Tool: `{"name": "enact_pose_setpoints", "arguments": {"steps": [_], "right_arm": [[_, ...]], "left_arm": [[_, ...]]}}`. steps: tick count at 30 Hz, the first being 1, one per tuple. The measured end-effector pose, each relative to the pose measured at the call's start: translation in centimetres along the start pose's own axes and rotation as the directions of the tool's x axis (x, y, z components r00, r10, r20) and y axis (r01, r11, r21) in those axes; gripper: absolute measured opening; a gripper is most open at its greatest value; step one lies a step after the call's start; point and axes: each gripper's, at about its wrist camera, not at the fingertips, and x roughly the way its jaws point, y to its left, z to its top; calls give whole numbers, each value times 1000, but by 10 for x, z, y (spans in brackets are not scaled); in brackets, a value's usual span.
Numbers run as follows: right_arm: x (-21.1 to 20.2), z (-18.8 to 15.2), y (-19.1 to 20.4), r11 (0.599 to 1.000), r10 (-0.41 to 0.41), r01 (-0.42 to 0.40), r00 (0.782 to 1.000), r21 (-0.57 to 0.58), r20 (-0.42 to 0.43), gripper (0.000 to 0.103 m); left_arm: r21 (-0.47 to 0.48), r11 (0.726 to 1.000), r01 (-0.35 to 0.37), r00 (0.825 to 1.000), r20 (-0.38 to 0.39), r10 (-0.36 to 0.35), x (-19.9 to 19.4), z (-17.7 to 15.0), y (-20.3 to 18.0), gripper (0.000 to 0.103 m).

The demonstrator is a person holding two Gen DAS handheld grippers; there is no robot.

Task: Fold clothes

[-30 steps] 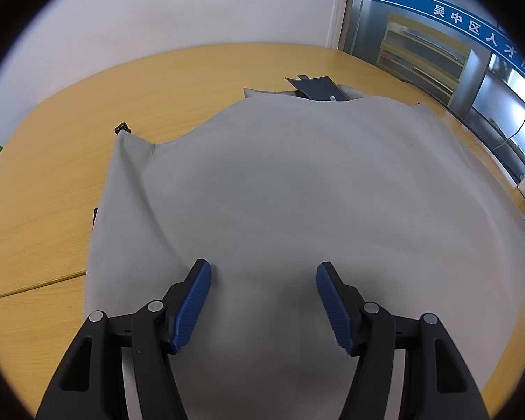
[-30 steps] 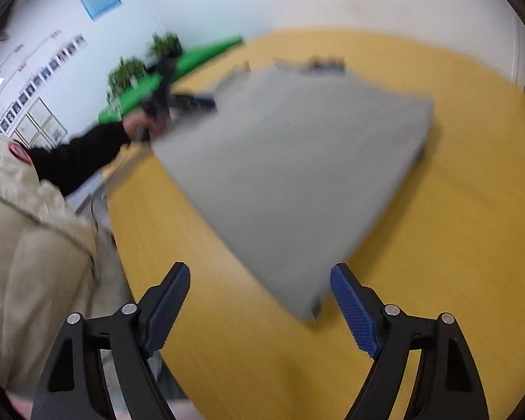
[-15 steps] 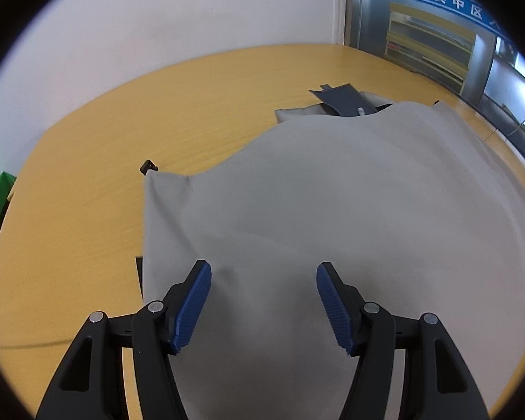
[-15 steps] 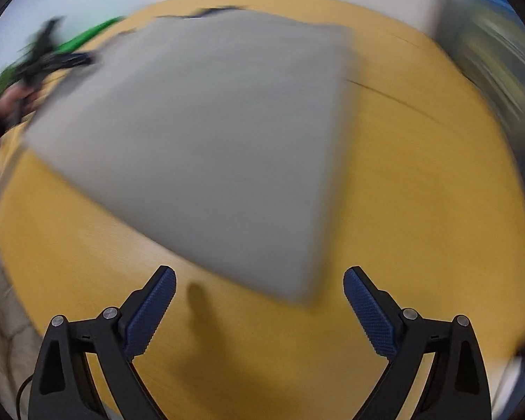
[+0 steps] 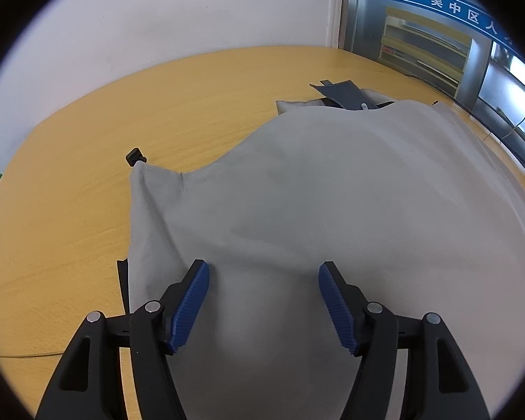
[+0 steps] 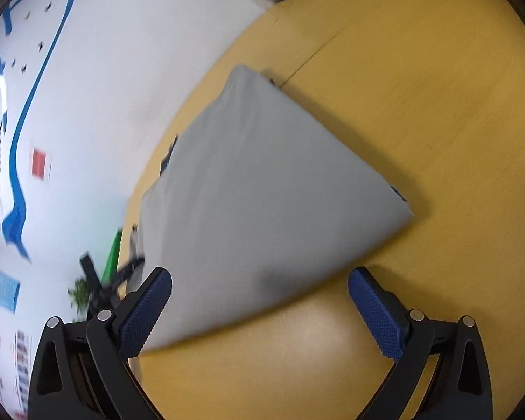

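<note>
**A:** Left side first. The left claw hangs right over the grey cloth, pads spread wide, nothing pinched between them. The cloth fills the space under and ahead of it, lying on the wooden surface.

**B:** And its left edge?

**A:** Just outside the left pad, running away from the camera toward a far corner with a small black clip beside it. So that edge lines up roughly along the claw's own pointing direction, a touch to its left.

**B:** Something dark at the far end?

**A:** A navy piece pokes out from under the cloth there. What it is, I can't tell.

**B:** Over to the right.

**A:** The right claw is also spread wide and empty. In its view the cloth looks like a neat folded slab, blurred at the near edge. Its near corner sits between the pads, closer to the left one; the right-hand corner points off to the right.

**B:** So who's nearer?

**A:** Both are close. My read: the left is already above the fabric with an edge alongside it, while the right faces a corner head-on, so the right looks better placed to pinch.
</note>
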Motion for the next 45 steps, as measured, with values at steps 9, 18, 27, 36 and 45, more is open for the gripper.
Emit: {"name": "enact_pose_setpoints", "arguments": {"steps": [9,18,27,36,45], "right_arm": [[50,0,39,995,-68,56,984,81,162,103],[43,16,7,997,-55,46,987,59,150,11],[-13,38,-12,997,-63,74,963,-29,263,7],[-48,59,44,963,150,-76,948,-259,281,6],[-18,-48,237,667,510,-432,859,-608,-50,5]], "left_arm": [[-17,1000,-1,1000,-4,1,4,2,-5,73],[-22,1000,4,1000,3,-4,-4,8,-28,74],[142,989,-27,999,-38,33,13,9,-92,74],[44,997,68,998,-7,-67,24,10,-100,74],[24,997,67,998,-4,-67,30,17,-108,74]]}}
